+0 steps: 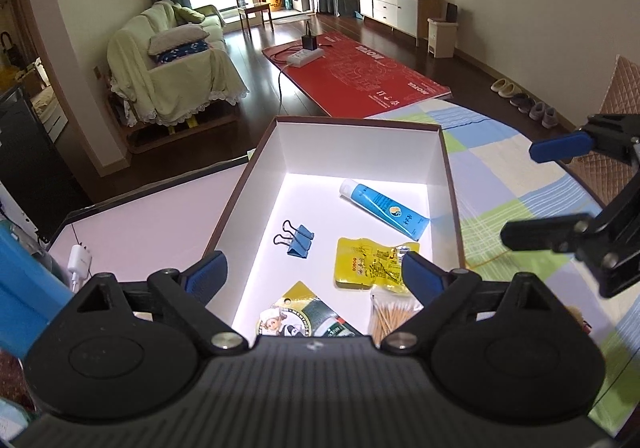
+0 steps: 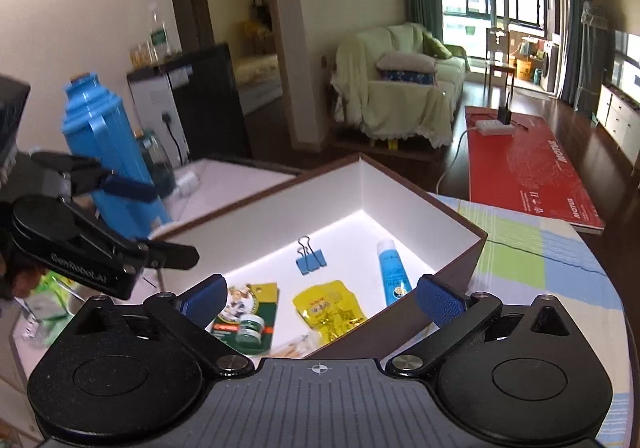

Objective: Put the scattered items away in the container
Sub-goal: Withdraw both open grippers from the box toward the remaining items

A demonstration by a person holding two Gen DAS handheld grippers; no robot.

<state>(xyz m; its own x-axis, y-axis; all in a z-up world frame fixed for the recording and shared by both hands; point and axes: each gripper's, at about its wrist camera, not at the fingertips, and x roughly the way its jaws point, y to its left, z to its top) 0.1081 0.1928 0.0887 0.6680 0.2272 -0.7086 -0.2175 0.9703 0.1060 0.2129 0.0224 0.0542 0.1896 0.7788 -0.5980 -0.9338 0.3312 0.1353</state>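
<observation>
A white-lined, brown-rimmed box (image 1: pixel 436 151) is sitting on the table, holding a blue tube (image 1: pixel 384 209), blue binder clip (image 1: pixel 296 240), yellow packet (image 1: pixel 370 262), cotton swabs (image 1: pixel 390 314) and carded balm (image 2: pixel 246 312). Left claw (image 1: pixel 314 274) and right claw (image 2: pixel 320 294) are hovering open, empty.

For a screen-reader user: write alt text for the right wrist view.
An open white-lined box holds a blue binder clip, blue tube, yellow packet and green carded jar. The right claw hangs open above it, the left claw open nearby.
</observation>
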